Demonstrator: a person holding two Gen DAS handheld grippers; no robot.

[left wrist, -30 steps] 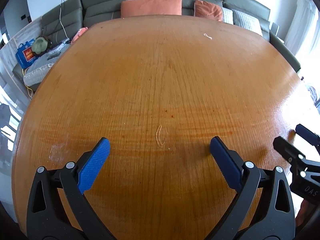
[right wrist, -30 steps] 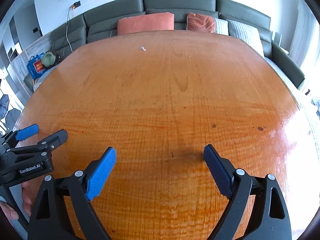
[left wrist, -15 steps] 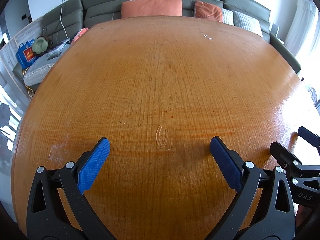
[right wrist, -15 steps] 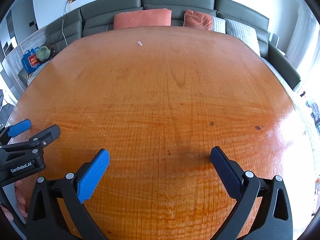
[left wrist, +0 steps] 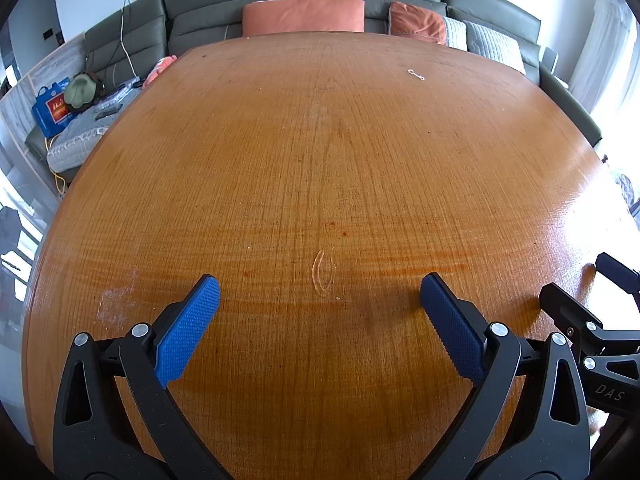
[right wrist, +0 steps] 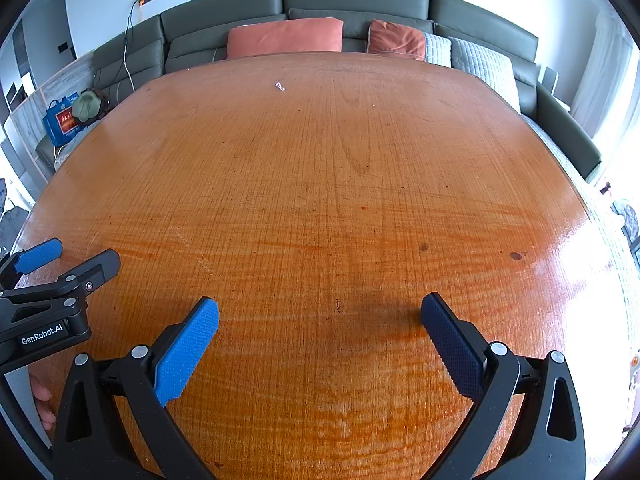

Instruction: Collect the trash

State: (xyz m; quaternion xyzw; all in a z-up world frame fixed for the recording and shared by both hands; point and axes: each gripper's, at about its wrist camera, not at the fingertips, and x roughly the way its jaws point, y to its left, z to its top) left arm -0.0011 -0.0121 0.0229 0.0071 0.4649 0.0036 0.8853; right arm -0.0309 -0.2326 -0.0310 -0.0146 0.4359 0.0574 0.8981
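A clear rubber band [left wrist: 323, 271] lies flat on the wooden table [left wrist: 320, 152], just beyond and between the tips of my left gripper [left wrist: 316, 304], which is open and empty above the table. A small white twisted band [left wrist: 416, 75] lies far off near the table's back edge; it also shows in the right wrist view [right wrist: 280, 87]. My right gripper [right wrist: 320, 320] is open and empty over bare wood. Each gripper shows at the edge of the other's view, the right one [left wrist: 592, 300] and the left one [right wrist: 60, 264].
A grey sofa [right wrist: 352, 0] with orange cushions [right wrist: 285, 36] runs behind the table. A blue bag [left wrist: 52, 106] and a green hat sit at the left. Dark spots [right wrist: 515, 255] mark the wood at the right.
The right gripper has opened a little wider and pulled back slightly. The left gripper has hardly moved. Nothing was picked up.
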